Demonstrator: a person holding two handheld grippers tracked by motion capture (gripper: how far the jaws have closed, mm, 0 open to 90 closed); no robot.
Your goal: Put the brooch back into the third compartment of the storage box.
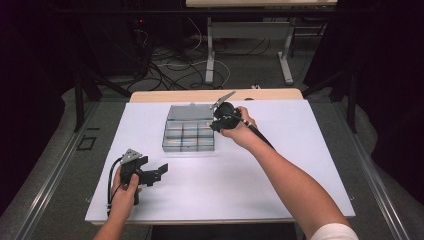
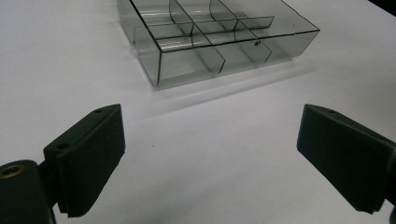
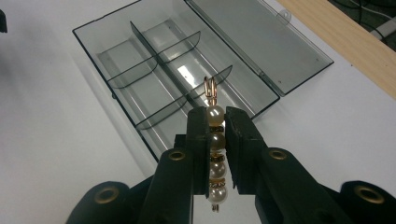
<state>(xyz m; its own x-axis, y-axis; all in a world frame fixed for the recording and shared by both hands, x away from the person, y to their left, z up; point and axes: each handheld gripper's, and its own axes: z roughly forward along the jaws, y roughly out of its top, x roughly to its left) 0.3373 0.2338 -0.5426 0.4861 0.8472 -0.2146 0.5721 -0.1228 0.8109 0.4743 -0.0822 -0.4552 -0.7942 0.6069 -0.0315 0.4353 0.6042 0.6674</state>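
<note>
Smoky-grey clear box [image 3: 140,60] on a white sheet [image 1: 280,170] — cream pearls, gold loop on the pendant [image 3: 215,135] — black tongs [image 3: 217,128].

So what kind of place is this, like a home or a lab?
Probably a lab or recording setup, not a home: a white-covered table in a dark curtained space, loose cables on the floor behind it, and a person working handheld grippers over a clear compartment box.

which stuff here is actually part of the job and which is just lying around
In the job:
- pearl bead string, pinched in the right hand-held gripper
- clear divided box, lid open
- left hand-held gripper, open, waiting

Just about:
- cables on the floor
- table legs behind
</note>
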